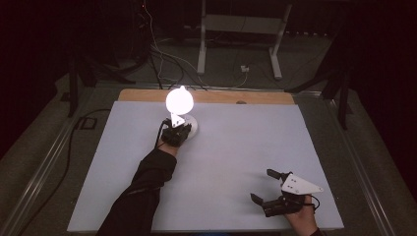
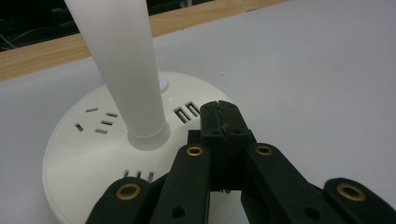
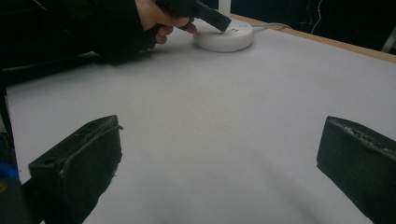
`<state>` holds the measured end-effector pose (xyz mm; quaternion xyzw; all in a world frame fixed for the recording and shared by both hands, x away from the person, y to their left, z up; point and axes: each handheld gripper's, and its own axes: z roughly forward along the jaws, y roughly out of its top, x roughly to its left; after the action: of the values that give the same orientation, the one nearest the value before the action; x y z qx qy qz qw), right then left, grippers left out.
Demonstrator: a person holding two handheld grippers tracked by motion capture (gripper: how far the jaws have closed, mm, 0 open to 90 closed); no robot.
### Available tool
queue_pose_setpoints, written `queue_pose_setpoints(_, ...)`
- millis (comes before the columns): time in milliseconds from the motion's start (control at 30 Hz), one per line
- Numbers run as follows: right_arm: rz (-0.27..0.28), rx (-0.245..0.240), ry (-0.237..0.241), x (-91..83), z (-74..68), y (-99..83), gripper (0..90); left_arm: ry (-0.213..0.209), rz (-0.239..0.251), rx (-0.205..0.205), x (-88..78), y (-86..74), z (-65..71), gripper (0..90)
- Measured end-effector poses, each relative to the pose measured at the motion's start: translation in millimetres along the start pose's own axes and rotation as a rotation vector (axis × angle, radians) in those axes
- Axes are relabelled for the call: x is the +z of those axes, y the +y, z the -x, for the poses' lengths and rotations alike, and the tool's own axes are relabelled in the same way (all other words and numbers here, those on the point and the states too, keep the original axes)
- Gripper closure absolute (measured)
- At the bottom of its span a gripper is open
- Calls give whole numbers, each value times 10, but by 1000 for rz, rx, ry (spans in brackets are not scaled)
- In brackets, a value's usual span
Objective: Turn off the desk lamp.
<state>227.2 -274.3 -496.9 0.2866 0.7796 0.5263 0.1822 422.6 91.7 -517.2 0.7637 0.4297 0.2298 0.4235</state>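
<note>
Left tongs [image 2: 219,122] clenched tight, empty, tips poised over the round white lamp base [image 2: 93,154] just beside the white stem [image 2: 123,70]. Resting or hovering above the base surface: cannot tell. Socket slots and a small blue-lit button [image 2: 162,84] visible on the base. Lamp [image 1: 180,101] glowing bright near the far edge of the pale worktop [image 1: 236,147], left of centre, with left tongs [image 1: 178,132] right against its base in the high view. Right tongs [image 1: 263,187] released, spread wide, low over the near right part of the worktop, well apart from the lamp. Lamp base [image 3: 224,37] far off in the right gripper view, beyond the spread right tongs [image 3: 219,154].
</note>
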Motion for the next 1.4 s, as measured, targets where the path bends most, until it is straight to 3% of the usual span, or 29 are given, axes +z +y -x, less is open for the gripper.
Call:
queue_pose_setpoints(300, 2, -2, -1, -3, 0, 1, 0, 5, 13, 17, 5, -35, 7, 900)
queue_pose_setpoints(500, 0, -2, 2, -4, -2, 1, 0, 22, 17, 61, 8, -44, 44, 900)
queue_pose_setpoints(600, 1, -1, 3, -5, -2, 2, 0, 17, 8, 40, 7, -27, 35, 900)
queue_pose_setpoints(700, 4, -2, 1, -9, 1, 3, 0, -15, 29, 48, -32, -7, 48, 900)
queue_pose_setpoints(800, 5, 2, 1, -10, 6, 2, 0, -32, 36, 17, -91, 35, 51, 900)
queue_pose_setpoints(867, 3, 2, 0, -7, 6, 1, 0, -44, 34, 10, -134, 61, 53, 825)
queue_pose_setpoints(1067, 3, 1, -3, -8, 4, 2, 0, -83, 34, 7, -281, 125, 51, 787)
queue_pose_setpoints(1200, 3, 2, -3, -5, 7, 2, 0, -90, 28, 14, -385, 157, 55, 672)
queue_pose_setpoints(1300, 1, 3, -4, -1, 12, 0, 0, -124, 22, 16, -462, 183, 51, 599)
queue_pose_setpoints(1400, -1, 4, -6, 3, 11, 0, 0, -197, 6, 17, -535, 185, 58, 514)
